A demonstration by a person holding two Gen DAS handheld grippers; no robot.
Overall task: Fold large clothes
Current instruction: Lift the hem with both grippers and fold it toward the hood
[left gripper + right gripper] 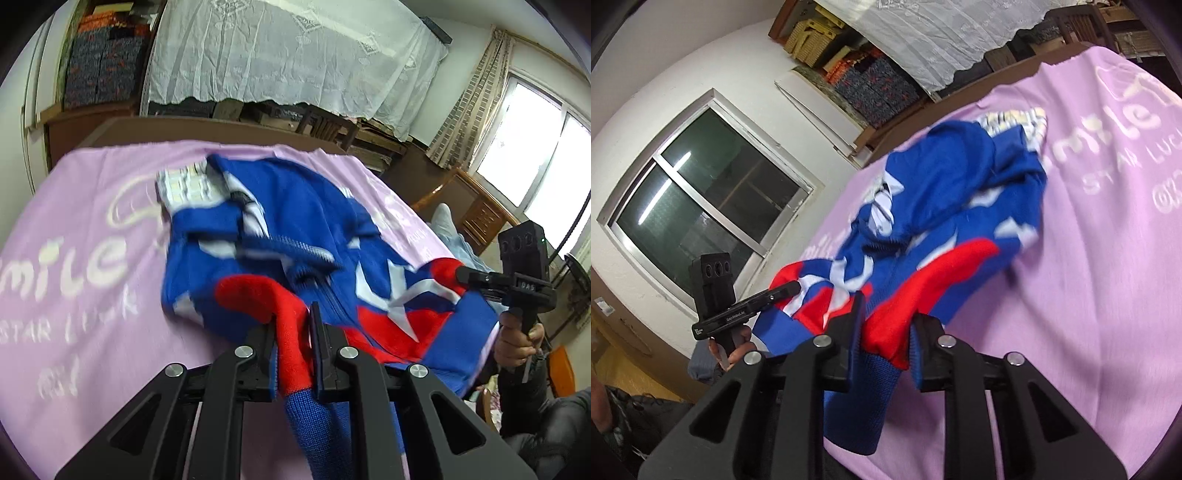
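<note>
Two grippers, both clenched on one sweater [280, 221]. Left gripper [293, 332], nearest in the left wrist view: jaws pinched on a red fold of the sweater's hem, blue knit hanging below the pads. Right gripper [886, 332], nearest in the right wrist view: jaws likewise clamped on a red bunch of the hem, blue ribbing trailing under it. Each gripper seen from the other's camera too, at the sweater's near edge, gripping red cloth; a hand [517, 339] around the right handle, fingers curled.

Beyond the jaws: sweater blue, red and white, near edge lifted off the blanket [92, 277], far part crumpled and resting on it, motion-blurred. A zipper line down the sweater's middle. A pale checked patch [184, 184] at the sweater's far end, touching it.

Blanket lilac with white lettering, spread under and around the sweater on all sides. Past the sweater's far end: a brown board, then a white lace curtain [288, 55] over shelves. Off the sweater's right side, a bright window [535, 166]; off its left side, a dark one [701, 192].
</note>
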